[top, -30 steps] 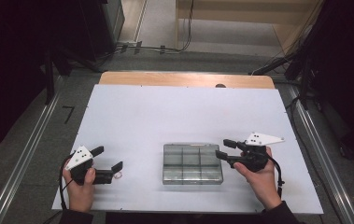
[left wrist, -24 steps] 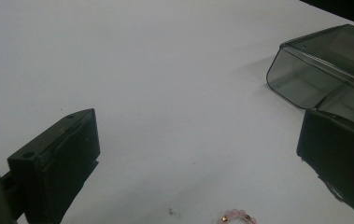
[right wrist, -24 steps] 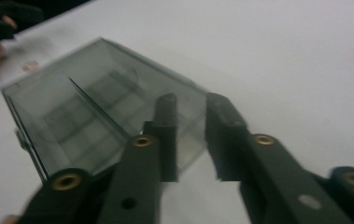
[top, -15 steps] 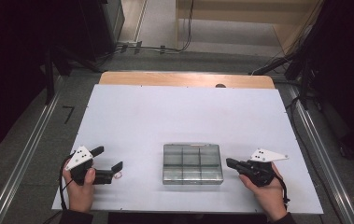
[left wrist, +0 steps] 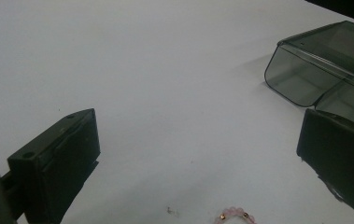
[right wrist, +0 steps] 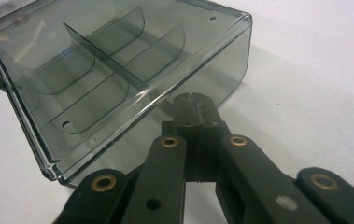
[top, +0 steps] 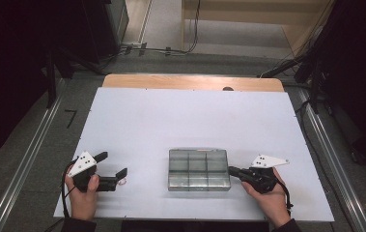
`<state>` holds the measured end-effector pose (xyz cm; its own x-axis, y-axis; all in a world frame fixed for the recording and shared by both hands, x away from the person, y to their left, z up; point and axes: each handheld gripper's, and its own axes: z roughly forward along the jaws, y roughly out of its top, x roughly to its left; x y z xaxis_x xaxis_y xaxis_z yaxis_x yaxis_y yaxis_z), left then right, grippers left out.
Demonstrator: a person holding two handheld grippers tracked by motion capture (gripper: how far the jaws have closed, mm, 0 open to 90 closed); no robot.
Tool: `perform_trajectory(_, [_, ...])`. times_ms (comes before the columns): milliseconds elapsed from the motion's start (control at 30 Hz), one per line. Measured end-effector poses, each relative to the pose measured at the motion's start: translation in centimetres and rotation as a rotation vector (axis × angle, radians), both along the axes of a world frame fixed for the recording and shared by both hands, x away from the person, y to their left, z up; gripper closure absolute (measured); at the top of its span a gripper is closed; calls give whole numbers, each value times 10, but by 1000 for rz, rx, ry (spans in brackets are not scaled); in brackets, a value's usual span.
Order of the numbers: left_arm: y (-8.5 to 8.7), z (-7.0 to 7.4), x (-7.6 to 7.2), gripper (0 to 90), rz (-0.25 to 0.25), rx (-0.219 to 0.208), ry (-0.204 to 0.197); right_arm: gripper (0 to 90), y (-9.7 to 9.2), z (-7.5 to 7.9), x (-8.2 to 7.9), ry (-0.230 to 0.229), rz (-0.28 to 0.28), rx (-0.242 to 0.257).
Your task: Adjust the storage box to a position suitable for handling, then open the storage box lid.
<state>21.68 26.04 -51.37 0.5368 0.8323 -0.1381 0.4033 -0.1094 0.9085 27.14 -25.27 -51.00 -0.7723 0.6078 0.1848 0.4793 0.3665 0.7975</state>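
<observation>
Clear smoky plastic box, rectangular, divided into six compartments.

white table | wooden edge at far side | grey floor | floor cables

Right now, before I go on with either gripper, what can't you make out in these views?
- Bead bracelet: cut off by the left gripper view's bottom edge; a tiny speck in the high view.
- Compartment box: whether its lid is latched; the closed right gripper covers that edge.
- Left gripper: open, touching nothing; its right jaw is cropped.
</observation>
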Motion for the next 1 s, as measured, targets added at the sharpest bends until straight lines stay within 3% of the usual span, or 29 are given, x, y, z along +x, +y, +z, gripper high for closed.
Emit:
perform_trajectory(133, [0, 0, 0, 0, 1, 2, 1, 885, 2, 0, -1, -5, 23, 9])
perform_trajectory(667, [1, 1, 0, 0, 2, -12, -6, 882, 7, 2, -3, -44, 25, -5])
perform_trajectory(733, [4, 2, 1, 0, 24, -12, -7, 882, 4, 5, -3, -56, 14, -5])
perform_trajectory(1000, [4, 14, -5, 39, 34, 4, -32, 882, -17, 14, -7, -44, 22, 26])
